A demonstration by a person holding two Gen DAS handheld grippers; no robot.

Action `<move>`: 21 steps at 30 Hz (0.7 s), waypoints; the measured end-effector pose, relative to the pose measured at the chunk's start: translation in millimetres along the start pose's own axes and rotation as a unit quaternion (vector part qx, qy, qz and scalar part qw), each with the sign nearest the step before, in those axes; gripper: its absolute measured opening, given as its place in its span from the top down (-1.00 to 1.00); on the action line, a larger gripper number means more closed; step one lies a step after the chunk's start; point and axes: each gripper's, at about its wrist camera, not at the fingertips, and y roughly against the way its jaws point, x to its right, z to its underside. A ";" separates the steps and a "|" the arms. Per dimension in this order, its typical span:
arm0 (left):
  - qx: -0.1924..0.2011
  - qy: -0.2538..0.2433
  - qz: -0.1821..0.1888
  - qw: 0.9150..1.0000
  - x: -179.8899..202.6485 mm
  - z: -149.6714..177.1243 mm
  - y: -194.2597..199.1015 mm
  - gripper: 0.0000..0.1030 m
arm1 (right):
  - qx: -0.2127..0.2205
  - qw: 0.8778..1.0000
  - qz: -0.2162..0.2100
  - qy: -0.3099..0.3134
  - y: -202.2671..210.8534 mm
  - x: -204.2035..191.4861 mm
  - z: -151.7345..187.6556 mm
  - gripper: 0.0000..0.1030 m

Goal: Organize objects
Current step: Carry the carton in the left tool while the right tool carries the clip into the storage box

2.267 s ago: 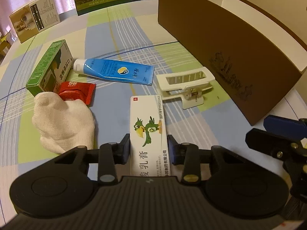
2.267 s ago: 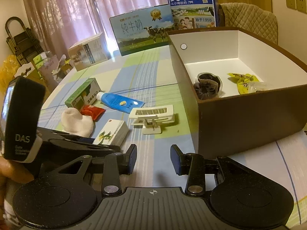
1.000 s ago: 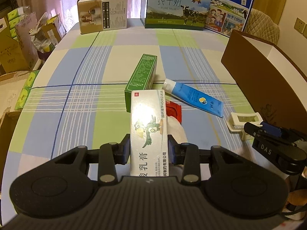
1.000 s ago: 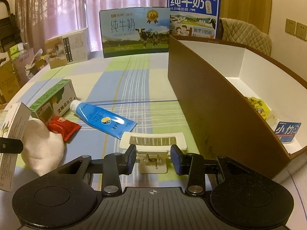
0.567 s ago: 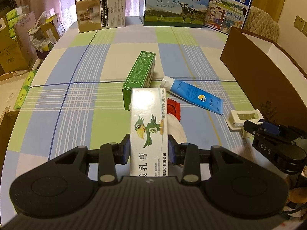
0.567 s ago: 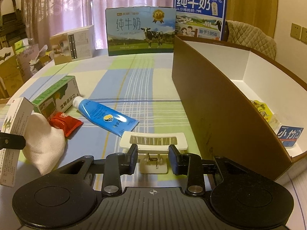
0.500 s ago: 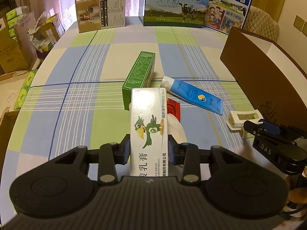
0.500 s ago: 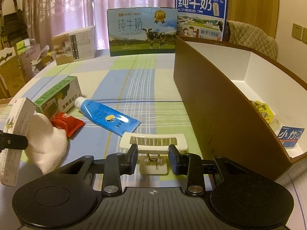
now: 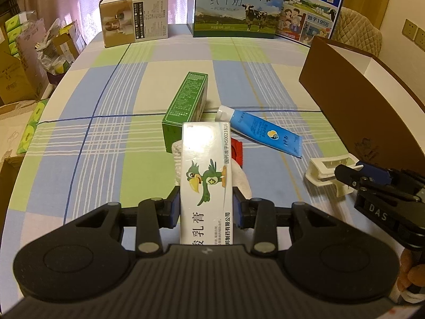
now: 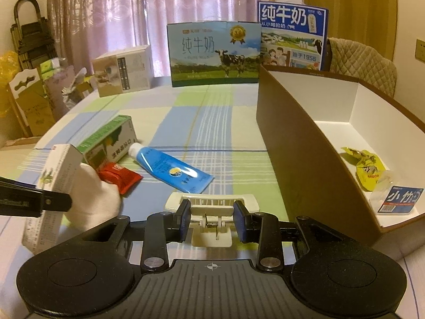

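My left gripper [image 9: 207, 207] is shut on a white ointment box [image 9: 205, 164] printed with a green parrot, held above the checked tablecloth. In the right wrist view that box [image 10: 53, 175] hangs at the left edge. My right gripper [image 10: 212, 218] is shut on the handle of a white plastic clip [image 10: 212, 202], pads pressing both sides. In the left wrist view the clip [image 9: 329, 166] sits at the right gripper [image 9: 353, 175] tips, beside the brown box [image 9: 345, 101]. On the cloth lie a blue tube [image 9: 265, 133], a green carton [image 9: 186, 106], a red packet [image 9: 237, 151] and a white cloth [image 9: 240, 180].
The brown box [image 10: 305, 143] is open-topped with a white inside, holding a yellow packet [image 10: 368, 170] and a small tissue pack [image 10: 401, 199]. Two milk cartons [image 10: 215, 53] and a beige box [image 10: 122, 71] stand at the table's far edge. Cardboard clutter [image 9: 18, 79] lies beyond the left edge.
My left gripper lifted the ointment box off the cloth, then held still. My right gripper came to the clip, closed on its handle and rose slightly.
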 end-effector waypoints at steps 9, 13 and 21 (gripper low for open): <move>0.002 -0.003 0.006 1.000 4.9 0.4 5.4 0.35 | 0.009 1.000 -0.018 0.001 22.9 -2.4 -3.8 0.40; 0.003 -0.003 0.008 1.000 7.6 -0.4 8.6 0.35 | 0.019 0.999 -0.029 0.002 35.4 -2.6 -7.9 0.40; 0.014 -0.015 0.017 1.000 22.6 -7.0 22.3 0.35 | 0.050 0.998 -0.045 0.001 67.6 1.6 -24.0 0.40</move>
